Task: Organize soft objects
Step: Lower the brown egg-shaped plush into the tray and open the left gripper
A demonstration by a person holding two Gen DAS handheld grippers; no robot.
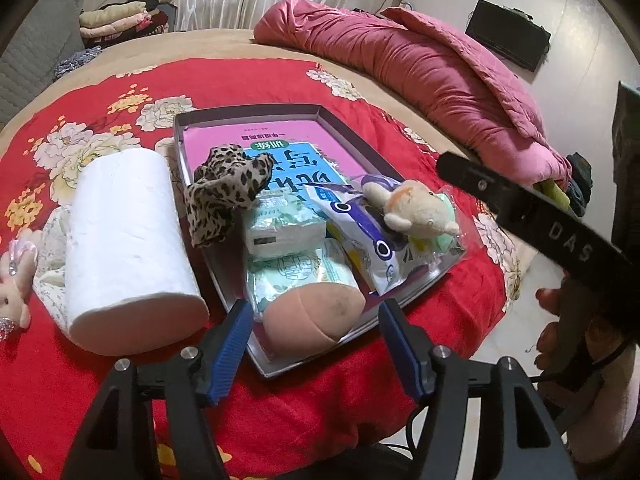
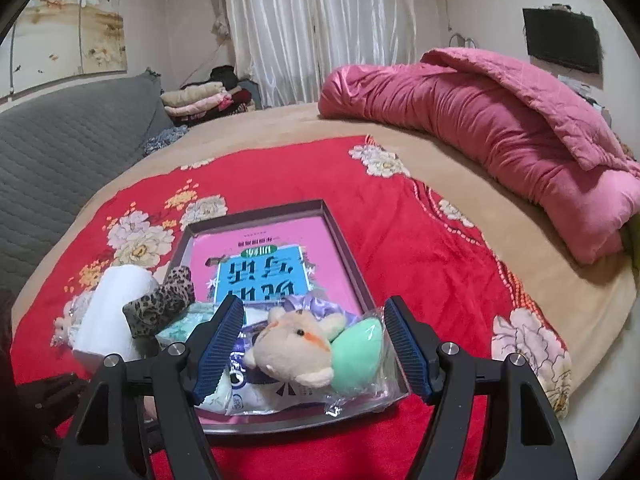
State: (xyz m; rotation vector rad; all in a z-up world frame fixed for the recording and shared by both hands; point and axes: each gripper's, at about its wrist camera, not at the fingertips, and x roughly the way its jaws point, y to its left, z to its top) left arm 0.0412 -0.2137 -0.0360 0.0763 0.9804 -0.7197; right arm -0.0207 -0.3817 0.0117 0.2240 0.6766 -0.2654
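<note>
Red floral blanket [image 1: 360, 392]: it covers the near part of the bed, and the grey tray [image 1: 248, 114] sits on it at the centre of the left wrist view.
Tray contents: we count a leopard-print cloth [image 1: 224, 196] draped over the left rim, two tissue packs [image 1: 280, 228], a blue-and-white packet [image 1: 360, 248], a cream plush toy [image 1: 416, 210] and a peach sponge [image 1: 316, 312] at the near edge, all on a pink-and-blue book [image 1: 288, 140].
Left hand-held gripper [image 1: 316, 340]: its jaws stand wide apart with nothing pressed between them; the peach sponge lies just ahead of the tips, in the gap.
Right hand-held gripper [image 2: 316, 348]: also wide and empty, its blue pads flanking the cream plush toy [image 2: 296, 352] and a mint-green sponge [image 2: 356, 352] in clear wrap at the bottom centre.
Still outside: the white paper roll [image 1: 128, 248] lies to the left of the tray, with a small pink plush [image 1: 16, 300] at the far left edge.
Step in hand: we judge the next pickup to be the roll or the pink plush.
Doing it well: we should take the roll across its middle, squeeze lightly, and set it in the bare upper part of the tray, clear of the leopard-print cloth.
</note>
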